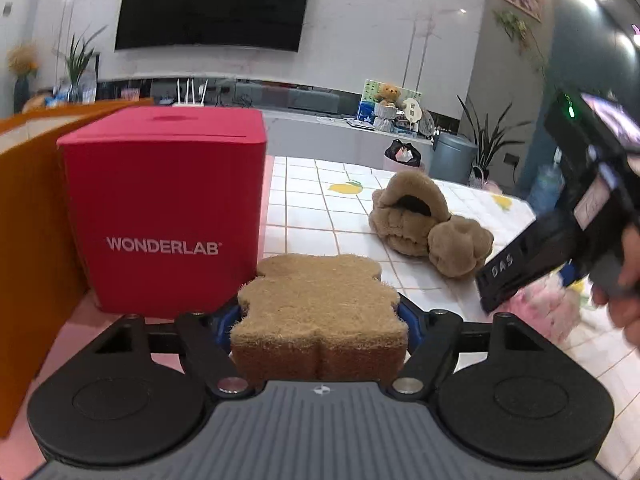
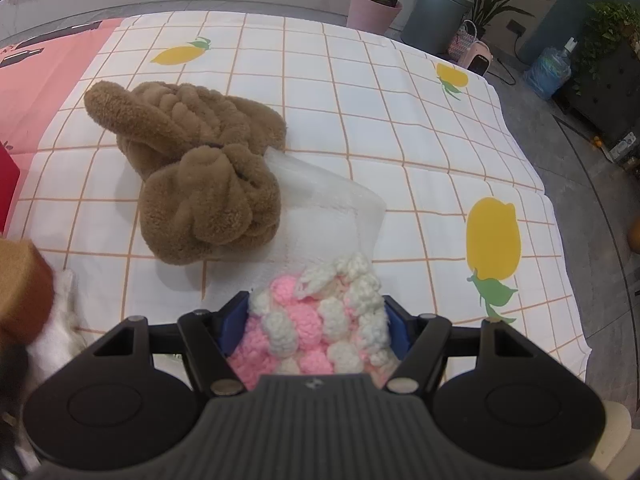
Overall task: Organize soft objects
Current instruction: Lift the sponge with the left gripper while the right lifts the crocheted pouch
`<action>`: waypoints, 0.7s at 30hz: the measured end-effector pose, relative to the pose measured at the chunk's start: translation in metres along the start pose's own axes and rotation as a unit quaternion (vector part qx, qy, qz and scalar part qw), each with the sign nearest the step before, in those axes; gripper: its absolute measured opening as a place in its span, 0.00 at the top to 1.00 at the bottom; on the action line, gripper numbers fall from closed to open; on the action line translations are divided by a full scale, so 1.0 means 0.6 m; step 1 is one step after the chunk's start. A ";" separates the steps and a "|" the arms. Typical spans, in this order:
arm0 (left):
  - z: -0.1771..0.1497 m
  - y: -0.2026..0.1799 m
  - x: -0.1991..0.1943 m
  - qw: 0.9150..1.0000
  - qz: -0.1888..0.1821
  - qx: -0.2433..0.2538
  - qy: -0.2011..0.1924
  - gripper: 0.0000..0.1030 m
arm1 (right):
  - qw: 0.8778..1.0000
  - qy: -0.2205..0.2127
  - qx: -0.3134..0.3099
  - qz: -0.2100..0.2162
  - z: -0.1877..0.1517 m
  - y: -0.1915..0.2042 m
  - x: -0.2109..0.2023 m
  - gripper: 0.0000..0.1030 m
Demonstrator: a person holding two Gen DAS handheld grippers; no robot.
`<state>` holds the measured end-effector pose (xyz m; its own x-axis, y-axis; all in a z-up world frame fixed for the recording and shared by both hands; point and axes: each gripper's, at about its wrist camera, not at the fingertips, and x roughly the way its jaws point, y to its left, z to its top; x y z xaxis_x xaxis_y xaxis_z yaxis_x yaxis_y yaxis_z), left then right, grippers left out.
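My left gripper [image 1: 322, 312] is shut on a tan bear-shaped sponge [image 1: 320, 304] and holds it just right of a red WONDERLAB box [image 1: 164, 208]. My right gripper [image 2: 316, 316] is shut on a pink and white knitted item [image 2: 320, 320]. It shows blurred at the right of the left wrist view [image 1: 544, 304]. A brown plush headband with fluffy balls [image 2: 192, 160] lies on the checked cloth ahead of the right gripper, also seen in the left wrist view [image 1: 424, 220]. A clear plastic bag [image 2: 324, 212] lies beside it. The sponge shows at the left edge [image 2: 22, 280].
An orange box [image 1: 28, 240] stands left of the red box. The table has a white lemon-print cloth [image 2: 400, 120] and a pink cloth [image 2: 48, 92]. A white soft item [image 2: 60, 320] lies at the lower left. Bins and plants stand on the floor beyond the table.
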<state>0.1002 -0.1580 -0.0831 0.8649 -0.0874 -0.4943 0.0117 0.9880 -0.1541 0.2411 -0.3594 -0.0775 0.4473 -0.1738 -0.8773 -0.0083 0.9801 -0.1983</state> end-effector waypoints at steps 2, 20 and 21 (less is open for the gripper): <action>0.001 0.001 -0.004 1.000 -0.002 0.000 0.004 0.18 | 1.000 -0.001 0.000 0.002 -0.001 0.000 -0.001 0.36; 0.041 0.014 -0.064 0.998 -0.053 -0.022 -0.014 0.18 | 0.993 -0.032 0.096 0.057 -0.018 -0.019 -0.096 0.39; 0.044 0.014 -0.070 0.998 -0.056 -0.022 -0.017 0.18 | 0.993 -0.042 0.096 0.056 -0.019 -0.016 -0.107 0.39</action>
<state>0.0775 -0.1428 -0.0411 0.8760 -0.1913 -0.4428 0.0872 0.9656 -0.2448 0.2023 -0.3590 -0.0241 0.5261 -0.0625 -0.8481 0.1047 0.9945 -0.0084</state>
